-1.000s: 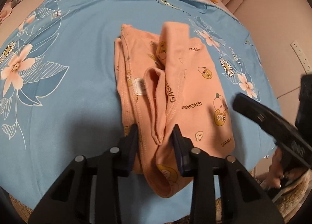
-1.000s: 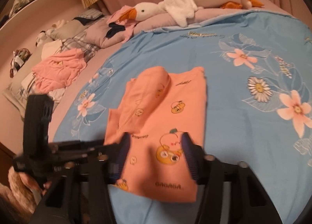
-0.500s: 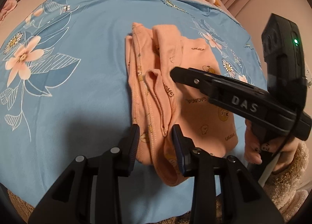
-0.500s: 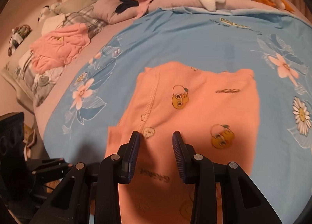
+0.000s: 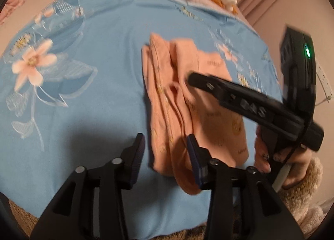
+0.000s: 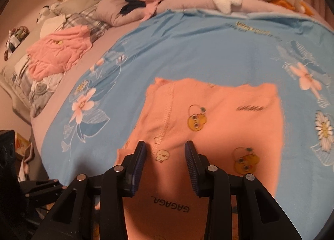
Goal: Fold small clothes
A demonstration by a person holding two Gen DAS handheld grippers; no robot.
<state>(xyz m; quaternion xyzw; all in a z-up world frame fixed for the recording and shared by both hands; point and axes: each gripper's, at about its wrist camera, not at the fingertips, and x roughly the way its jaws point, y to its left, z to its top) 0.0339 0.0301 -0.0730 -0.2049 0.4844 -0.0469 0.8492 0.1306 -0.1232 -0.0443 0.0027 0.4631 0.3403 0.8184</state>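
Your left gripper has just been opening: its fingers stand apart, nothing pinched, with the near left edge of the folded orange garment lying between and beyond them on the blue floral sheet. To the right, your right gripper has also just widened; its fingers are spread over the garment's near part, a stitched seam running away between them. I cannot tell whether they touch the cloth.
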